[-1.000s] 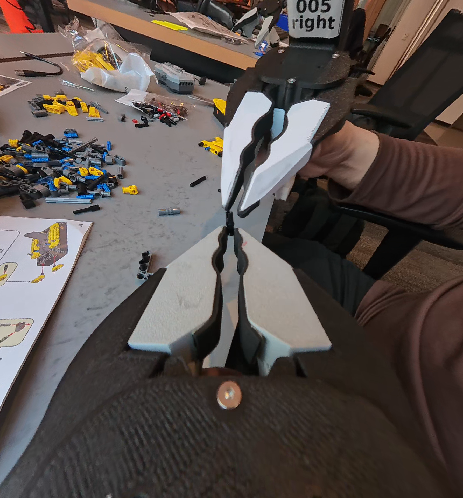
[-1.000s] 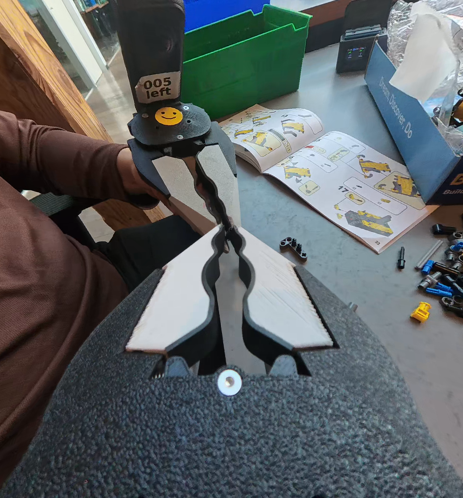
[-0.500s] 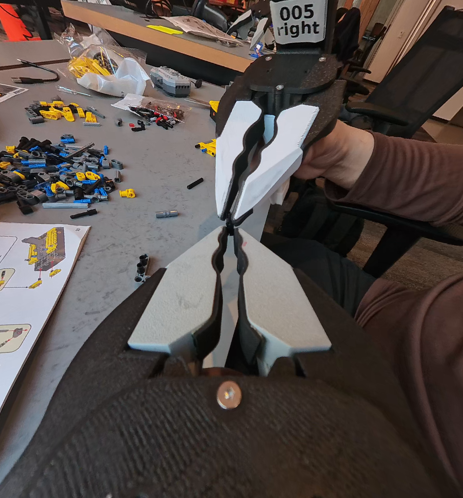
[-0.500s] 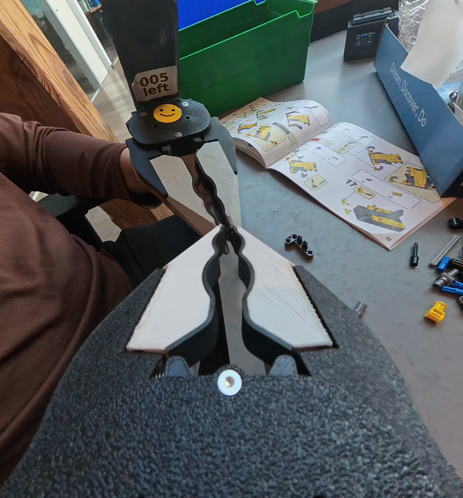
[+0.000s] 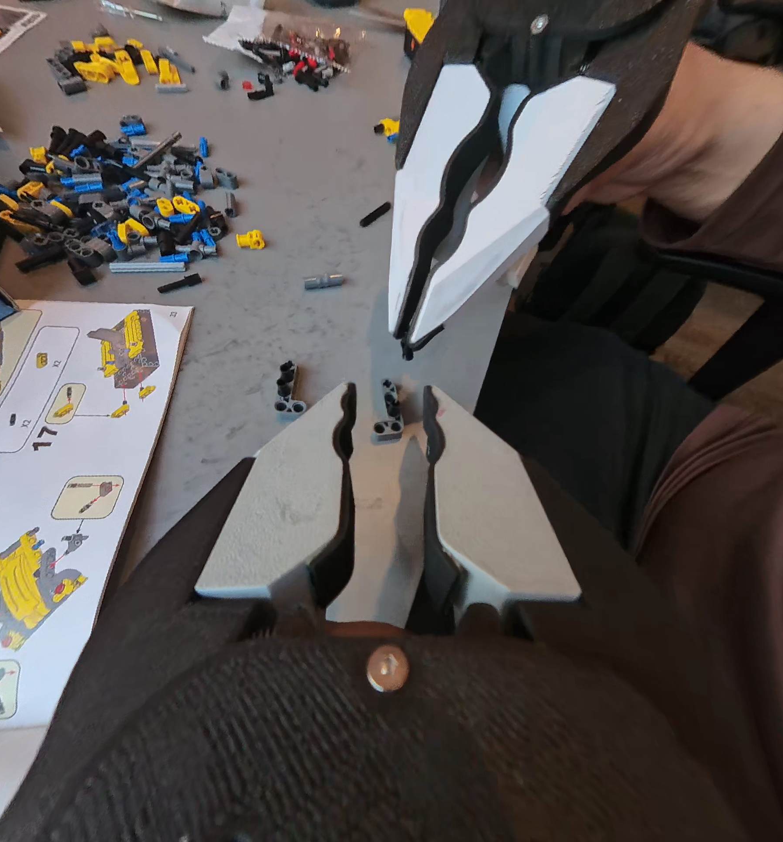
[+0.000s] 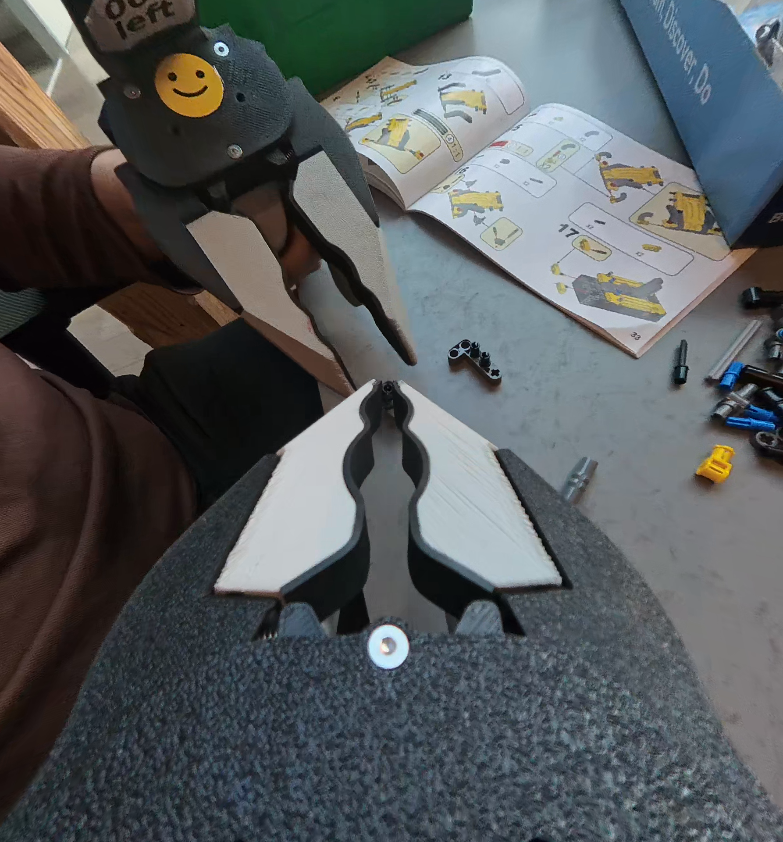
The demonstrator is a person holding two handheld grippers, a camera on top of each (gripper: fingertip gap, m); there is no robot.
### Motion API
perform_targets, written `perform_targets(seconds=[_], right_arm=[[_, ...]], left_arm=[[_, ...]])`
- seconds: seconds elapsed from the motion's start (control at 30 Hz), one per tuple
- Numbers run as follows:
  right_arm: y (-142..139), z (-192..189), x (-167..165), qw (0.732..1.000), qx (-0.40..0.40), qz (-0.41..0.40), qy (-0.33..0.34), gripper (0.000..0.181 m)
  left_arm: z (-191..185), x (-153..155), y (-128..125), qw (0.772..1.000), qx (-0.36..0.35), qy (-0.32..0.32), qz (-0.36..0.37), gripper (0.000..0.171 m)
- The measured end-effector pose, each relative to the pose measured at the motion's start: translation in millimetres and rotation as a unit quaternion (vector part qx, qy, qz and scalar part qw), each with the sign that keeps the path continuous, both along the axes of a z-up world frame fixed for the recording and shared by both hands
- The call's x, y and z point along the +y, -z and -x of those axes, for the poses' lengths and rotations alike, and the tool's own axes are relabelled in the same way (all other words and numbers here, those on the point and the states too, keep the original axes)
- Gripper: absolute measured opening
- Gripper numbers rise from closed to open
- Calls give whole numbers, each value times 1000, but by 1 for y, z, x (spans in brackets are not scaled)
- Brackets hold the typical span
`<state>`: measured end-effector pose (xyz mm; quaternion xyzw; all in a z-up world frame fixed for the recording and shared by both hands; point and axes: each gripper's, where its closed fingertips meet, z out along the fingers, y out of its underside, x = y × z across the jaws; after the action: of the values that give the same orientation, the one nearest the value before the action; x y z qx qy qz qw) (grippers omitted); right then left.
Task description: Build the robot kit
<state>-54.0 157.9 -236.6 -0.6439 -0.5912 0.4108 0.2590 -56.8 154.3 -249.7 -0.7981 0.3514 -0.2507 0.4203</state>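
Note:
My left gripper (image 5: 387, 389) is open, low over the grey table (image 5: 289, 150) near its edge. A small grey and black L-shaped piece (image 5: 388, 412) lies between its fingers, touching neither. A second L-shaped piece (image 5: 288, 387) lies just to the left and also shows in the right wrist view (image 6: 474, 360). My right gripper (image 6: 387, 387) is shut on a small black pin (image 6: 387, 392). In the left wrist view the right gripper (image 5: 405, 344) hangs just above and beyond the left fingertips, apart from them.
A pile of black, blue, grey and yellow pieces (image 5: 107, 205) lies at the left. An open instruction booklet (image 5: 61, 433) lies beside my left gripper, with a blue box (image 6: 722, 114) and green bin (image 6: 335, 36) behind it. The person's lap is beyond the table edge. Only a small space, under 4 cm, lies between the two pairs of fingers.
My left gripper has opened and let go of the L-shaped piece, which now lies between its fingers. The two grippers have drawn apart. The right stays shut on the black pin.

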Motion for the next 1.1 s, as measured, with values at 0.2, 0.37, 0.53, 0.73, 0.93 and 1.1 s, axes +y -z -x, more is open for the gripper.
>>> perform_targets(seconds=[0.2, 0.37, 0.53, 0.73, 0.93, 1.1], right_arm=[[14, 2, -1, 1000, -25, -1, 0, 3], [15, 1, -4, 1000, -26, 9, 2, 3], [16, -3, -13, 999, -27, 18, 12, 3], [23, -7, -19, 999, -24, -18, 44, 3], [18, -1, -18, 999, -1, -9, 53, 3], [21, 5, -19, 998, 2, -12, 57, 3]], left_arm=[[-3, 0, 19, 998, 66, 12, 6, 25], [-4, -3, 29, 996, 85, 24, 30, 12], [-8, -13, 29, 994, 76, 61, 40, 11], [-10, -21, 29, 992, 73, 90, 46, 9], [-9, -25, 29, 991, 71, 100, 50, 9], [-8, -25, 29, 991, 64, 103, 61, 8]])
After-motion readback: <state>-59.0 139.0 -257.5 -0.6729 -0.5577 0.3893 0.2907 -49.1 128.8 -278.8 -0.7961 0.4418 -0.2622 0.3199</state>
